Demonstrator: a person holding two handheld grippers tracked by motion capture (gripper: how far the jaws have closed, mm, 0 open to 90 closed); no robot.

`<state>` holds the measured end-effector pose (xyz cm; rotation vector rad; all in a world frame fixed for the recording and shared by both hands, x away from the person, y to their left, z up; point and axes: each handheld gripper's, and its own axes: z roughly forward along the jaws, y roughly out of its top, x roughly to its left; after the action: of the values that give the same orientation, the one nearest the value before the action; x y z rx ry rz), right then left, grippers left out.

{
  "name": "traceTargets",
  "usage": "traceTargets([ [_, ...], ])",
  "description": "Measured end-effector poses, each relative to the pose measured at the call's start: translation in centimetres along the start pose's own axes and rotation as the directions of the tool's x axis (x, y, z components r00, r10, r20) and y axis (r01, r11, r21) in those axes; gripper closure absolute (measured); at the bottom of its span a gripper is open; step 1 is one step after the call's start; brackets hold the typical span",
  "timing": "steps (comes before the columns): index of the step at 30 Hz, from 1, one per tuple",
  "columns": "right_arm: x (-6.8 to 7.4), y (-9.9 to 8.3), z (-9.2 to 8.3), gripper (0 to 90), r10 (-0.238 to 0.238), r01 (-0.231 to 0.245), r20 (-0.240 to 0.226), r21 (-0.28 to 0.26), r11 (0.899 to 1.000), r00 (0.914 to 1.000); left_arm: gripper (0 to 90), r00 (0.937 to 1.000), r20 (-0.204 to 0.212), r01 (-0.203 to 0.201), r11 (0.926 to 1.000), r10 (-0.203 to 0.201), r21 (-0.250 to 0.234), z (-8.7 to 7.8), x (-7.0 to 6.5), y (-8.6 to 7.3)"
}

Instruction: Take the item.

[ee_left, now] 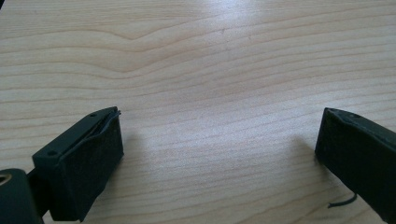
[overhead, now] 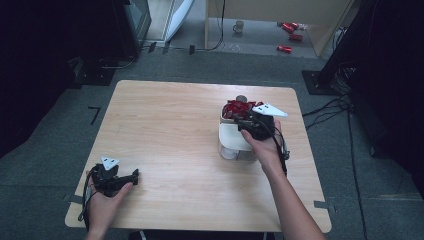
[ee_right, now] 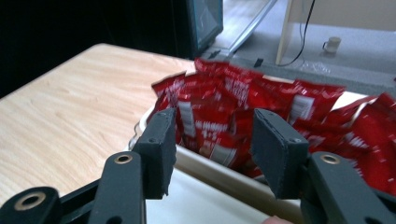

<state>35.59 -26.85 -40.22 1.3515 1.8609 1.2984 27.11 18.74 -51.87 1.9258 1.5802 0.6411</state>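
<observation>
**Right gripper at the packet box: pick pending**

- Left gripper (overhead: 131,176): I rest it low on the table (overhead: 175,145), near corner; jaws wide apart, empty.
- Right gripper (ee_right: 212,140): I hold it at the box's near rim; jaws parted, gripping nothing, aimed at the packets.
- Box (overhead: 232,135): white, right of centre.
- Packets (ee_right: 233,112): red, crowded upright in the box.
- Likely step, my judgement: take one packet. I should straddle a single top edge, close gently, lift straight.

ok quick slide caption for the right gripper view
Open right gripper poised over red packets standing in a white container.
</observation>
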Motion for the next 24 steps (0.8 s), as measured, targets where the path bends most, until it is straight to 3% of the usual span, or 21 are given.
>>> traceTargets([
  [4,-0.4,0.5,-0.4,49.6,0.02,-0.02,0.005,-0.025,0.999,0.9998,1.1,1.0,0.0,0.0,1.0,0.0,0.0,0.0,0.0,0.0],
  [10,-1.1,0.7,-0.4,51.7,0.043,-0.043,0.016,-0.005,0.999,0.9989,1.1,1.0,0.0,-0.001,1.0,0.001,0.0,0.0,0.0,0.0],
  [15,-0.7,0.4,0.3,49.2,0.01,-0.01,0.009,0.024,1.0,0.9999,1.1,1.0,0.0,-0.001,1.0,0.001,0.0,0.0,0.0,0.0],
  [18,-0.2,0.3,0.7,48.4,-0.036,0.034,0.031,0.036,0.999,0.9989,1.1,1.0,0.0,-0.001,1.0,0.001,0.0,0.0,0.0,0.0],
  [24,0.5,0.1,0.8,57.2,-0.074,0.072,0.042,0.042,0.997,0.9964,1.1,1.0,0.002,-0.003,1.0,0.003,0.001,0.0,0.0,0.0],
])
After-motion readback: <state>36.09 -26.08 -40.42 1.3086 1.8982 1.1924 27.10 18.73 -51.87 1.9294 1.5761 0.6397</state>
